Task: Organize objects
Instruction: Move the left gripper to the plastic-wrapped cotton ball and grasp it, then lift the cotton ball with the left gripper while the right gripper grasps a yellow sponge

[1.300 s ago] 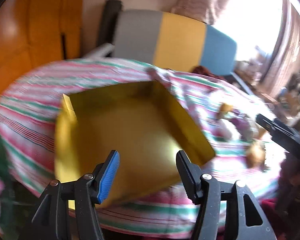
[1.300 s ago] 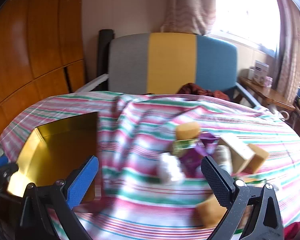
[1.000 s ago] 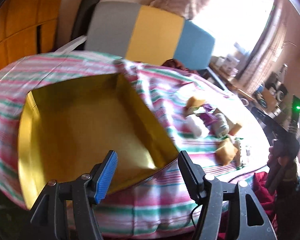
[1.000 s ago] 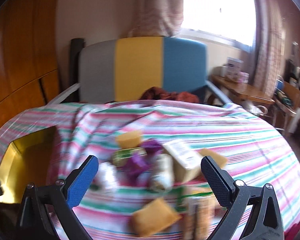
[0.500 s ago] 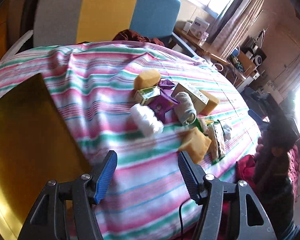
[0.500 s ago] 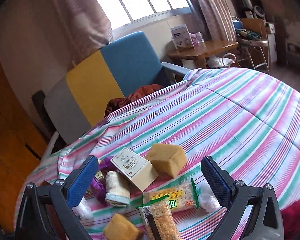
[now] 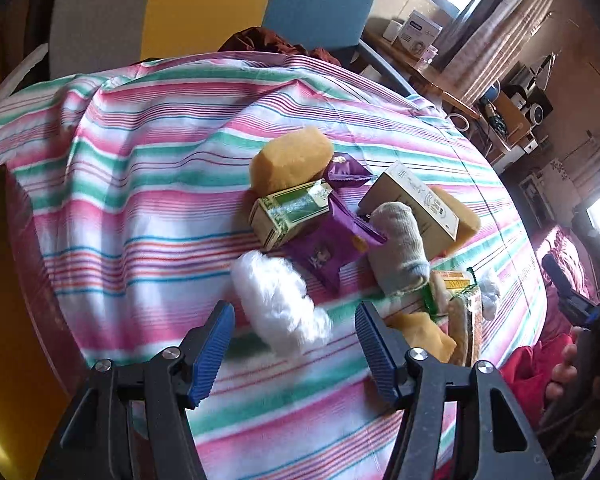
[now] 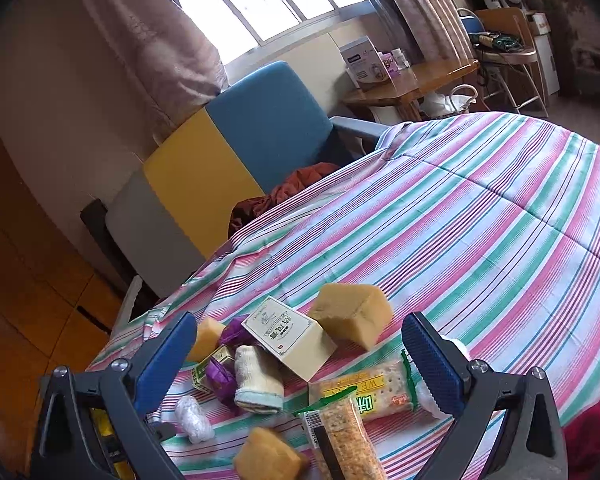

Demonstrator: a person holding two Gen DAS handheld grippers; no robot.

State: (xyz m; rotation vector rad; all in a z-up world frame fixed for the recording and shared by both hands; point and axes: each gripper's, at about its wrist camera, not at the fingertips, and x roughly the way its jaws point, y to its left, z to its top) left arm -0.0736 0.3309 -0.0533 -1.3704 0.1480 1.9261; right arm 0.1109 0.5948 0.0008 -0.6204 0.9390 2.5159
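Two tools, both wide open and holding nothing. We've got our left tool (image 7: 294, 344) hanging over the fluffy white cotton wad (image 7: 278, 306), which lies between the blue pads without touching either. Our right tool (image 8: 300, 356) hovers over the other end of the pile.

Everything to sort is heaped mid-way across the striped pink-and-green cloth covering the surface (image 7: 148, 168): a green-and-cream carton (image 7: 290, 214), a purple foil snack wrapper (image 7: 328, 248), a grey rolled sock (image 7: 398, 252), a cream cardboard box (image 7: 414, 204), yellow sponge blocks (image 7: 290, 160) and clear-wrapped cracker packs (image 8: 364, 396). The shiny gold tray (image 7: 8, 280) peeks in at the left edge, well apart from the pile.

Stuff we reckon could go sideways:
- The cotton is squishy, so a shallow pinch might just tear off a tuft or let it slip out on the way over.
- Closing too low could snag the cloth and drag the whole heap along.
- The wrapper sits just beside the cotton and could get caught too.
- Both tools working one pile, so they might bump.
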